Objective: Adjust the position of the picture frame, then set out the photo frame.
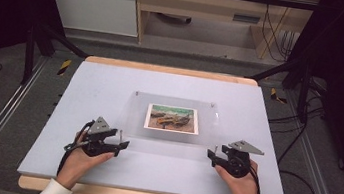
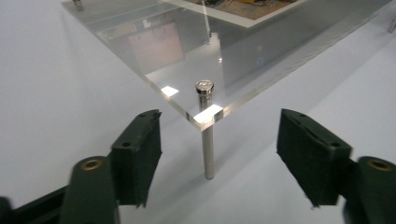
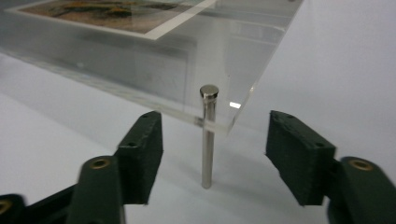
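Black left gripper (image 2: 217, 154) and right gripper (image 3: 212, 154) jaws apart around thin metal corner pins (image 2: 205, 130) of clear acrylic plate (image 2: 140, 42), far corners cut off.

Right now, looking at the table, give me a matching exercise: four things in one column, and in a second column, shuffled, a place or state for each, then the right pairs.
Things:
1. left hand-held gripper
2. right hand-held gripper
3. picture card
4. clear acrylic plate

Places or states:
A. lies in the middle of the plate
B. raised off the table on metal pins at its corners
C. jaws open at the plate's near right corner pin
D. jaws open at the plate's near left corner pin

Pairs: 1-D, 2-C, 3-A, 4-B
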Demonstrator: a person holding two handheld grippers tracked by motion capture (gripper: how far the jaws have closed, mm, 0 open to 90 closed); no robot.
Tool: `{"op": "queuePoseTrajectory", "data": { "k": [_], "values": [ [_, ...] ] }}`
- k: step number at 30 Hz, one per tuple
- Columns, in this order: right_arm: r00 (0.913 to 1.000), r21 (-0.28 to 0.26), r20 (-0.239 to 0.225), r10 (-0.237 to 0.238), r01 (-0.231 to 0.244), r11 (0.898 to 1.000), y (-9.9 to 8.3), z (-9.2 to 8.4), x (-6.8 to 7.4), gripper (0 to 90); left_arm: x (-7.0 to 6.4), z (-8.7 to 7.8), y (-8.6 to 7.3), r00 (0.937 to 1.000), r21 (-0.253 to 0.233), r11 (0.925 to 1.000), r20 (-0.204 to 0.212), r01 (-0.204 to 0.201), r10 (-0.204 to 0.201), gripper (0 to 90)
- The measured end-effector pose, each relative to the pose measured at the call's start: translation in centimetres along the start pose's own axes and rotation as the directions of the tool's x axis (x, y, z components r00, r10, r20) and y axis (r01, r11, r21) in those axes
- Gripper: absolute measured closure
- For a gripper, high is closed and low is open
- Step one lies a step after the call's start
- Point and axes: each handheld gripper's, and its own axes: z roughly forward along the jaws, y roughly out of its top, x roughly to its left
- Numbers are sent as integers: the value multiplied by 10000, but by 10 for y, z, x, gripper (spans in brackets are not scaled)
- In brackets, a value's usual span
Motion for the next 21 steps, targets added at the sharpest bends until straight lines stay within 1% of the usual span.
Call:
{"op": "queuePoseTrajectory", "data": {
  "k": [1, 2, 3, 4, 6, 7, 8, 9, 10, 11, 12, 13, 14, 15, 18, 19, 20, 21],
  "values": [
    [10000, 146, -8, -37, 37, 9999, -1, -3, 1, 249, 3, -3, 0, 9998, -152, 9997, 49, 176, -176, 215],
    [10000, 146, -8, -37, 37, 9999, -1, -3, 1, 249, 3, -3, 0, 9998, -152, 9997, 49, 176, -176, 181],
    [9999, 113, 16, -116, 116, 9999, -1, -4, 2, 223, 4, -5, 0, 9998, -209, 9996, 67, 188, -186, 181],
    [9999, 48, 59, -162, 162, 9999, -1, -7, 2, 199, 6, -7, 1, 9997, -283, 9994, 96, 215, -213, 162],
    [9999, -107, -38, -115, 114, 9999, -1, -14, 4, 134, 10, -12, 2, 9993, -633, 9973, 96, 361, -356, 100],
    [9999, -107, -38, -115, 114, 9999, -1, -14, 4, 134, 12, -14, 2, 9988, -804, 9955, 128, 492, -483, 100],
    [9996, -416, -183, -233, 225, 9989, 0, -19, 4, 105, 14, -16, 3, 9979, -972, 9932, 151, 640, -629, 94],
    [9993, -510, -235, -278, 266, 9983, 1, -21, 3, 101, 17, -19, 4, 9959, -1271, 9878, 43, 898, -900, 94],
    [9993, -510, -235, -278, 266, 9983, 1, -21, 3, 101, 17, -19, 4, 9959, -1271, 9878, 43, 898, -900, 94],
    [9994, -615, -259, -239, 222, 9979, 1, -23, 3, 103, 17, -20, 5, 9947, -1405, 9847, 43, 1027, -1031, 94],
    [9993, -731, -271, -246, 225, 9971, 2, -25, 3, 103, 17, -21, 5, 9945, -1503, 9831, 77, 1042, -1043, 94],
    [9996, -874, -220, -150, 131, 9961, 4, -27, 2, 110, 16, -22, 7, 9960, -1523, 9843, 176, 898, -881, 94],
    [9996, -874, -220, -150, 131, 9961, 4, -27, 2, 110, 16, -22, 7, 9960, -1523, 9843, 176, 898, -881, 95],
    [9998, -933, -178, -134, 116, 9956, 6, -28, 1, 112, 15, -22, 8, 9966, -1465, 9859, 238, 810, -784, 95],
    [9998, -1078, 42, -195, 199, 9940, 13, -30, -2, 139, 14, -21, 15, 9975, -1409, 9875, 93, 712, -706, 112],
    [9999, -1112, -5, -113, 111, 9937, 20, -29, -4, 146, 15, -20, 18, 9973, -1436, 9869, 98, 730, -724, 115],
    [9999, -1101, -9, -151, 149, 9938, 24, -28, -5, 160, 17, -17, 25, 9956, -1572, 9831, 124, 940, -932, 122],
    [9999, -1101, -9, -151, 149, 9938, 24, -28, -5, 160, 17, -17, 25, 9956, -1572, 9831, 124, 940, -932, 128]
  ]
}}
